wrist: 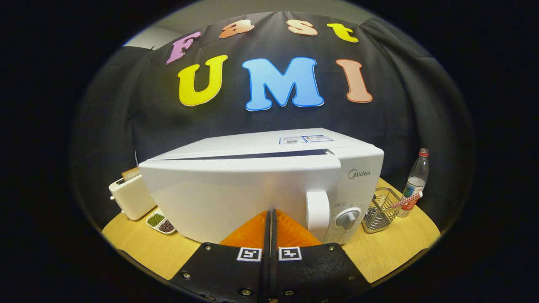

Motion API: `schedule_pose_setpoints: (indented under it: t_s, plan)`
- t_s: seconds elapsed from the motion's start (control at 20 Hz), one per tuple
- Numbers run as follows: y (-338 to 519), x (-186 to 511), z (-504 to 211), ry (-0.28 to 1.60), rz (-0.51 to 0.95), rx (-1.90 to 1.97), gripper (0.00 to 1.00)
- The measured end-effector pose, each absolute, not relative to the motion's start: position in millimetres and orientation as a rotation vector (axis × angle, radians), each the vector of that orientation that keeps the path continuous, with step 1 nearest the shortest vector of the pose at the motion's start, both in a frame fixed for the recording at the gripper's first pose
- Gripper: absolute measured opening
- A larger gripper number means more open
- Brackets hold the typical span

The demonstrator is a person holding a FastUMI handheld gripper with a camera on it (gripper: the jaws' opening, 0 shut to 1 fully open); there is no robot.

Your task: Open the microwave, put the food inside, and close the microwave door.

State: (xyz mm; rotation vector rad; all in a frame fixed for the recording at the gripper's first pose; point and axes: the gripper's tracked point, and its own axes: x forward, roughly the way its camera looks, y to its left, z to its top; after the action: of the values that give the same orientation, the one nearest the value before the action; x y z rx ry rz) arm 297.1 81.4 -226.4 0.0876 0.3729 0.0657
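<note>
White microwave door (236, 198) slightly ajar; closed tongs (270, 214) touching it.

Light wooden table (391, 248), occupied by a white boxy microwave (252, 189), flanked by a white toaster (131, 198), a small white divided dish of beans (161, 223), a wire metal basket (381, 210), a clear plastic bottle (414, 183), gripper (269, 219) fingers pressed together near the microwave door.

Camera sits on the gripper (269, 212), low over the tabletop (391, 248) — facing forward, very close to the microwave (261, 185) door
</note>
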Motion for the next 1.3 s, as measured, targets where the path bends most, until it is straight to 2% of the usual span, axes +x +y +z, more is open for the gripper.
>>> schedule_pose_setpoints:
  t_s: [0.65,1.3]
  plan:
    - [82,303,-209,0.34,0.069,0.083,0.02]
    - [84,196,-102,0.185,0.097,0.05,0.03]
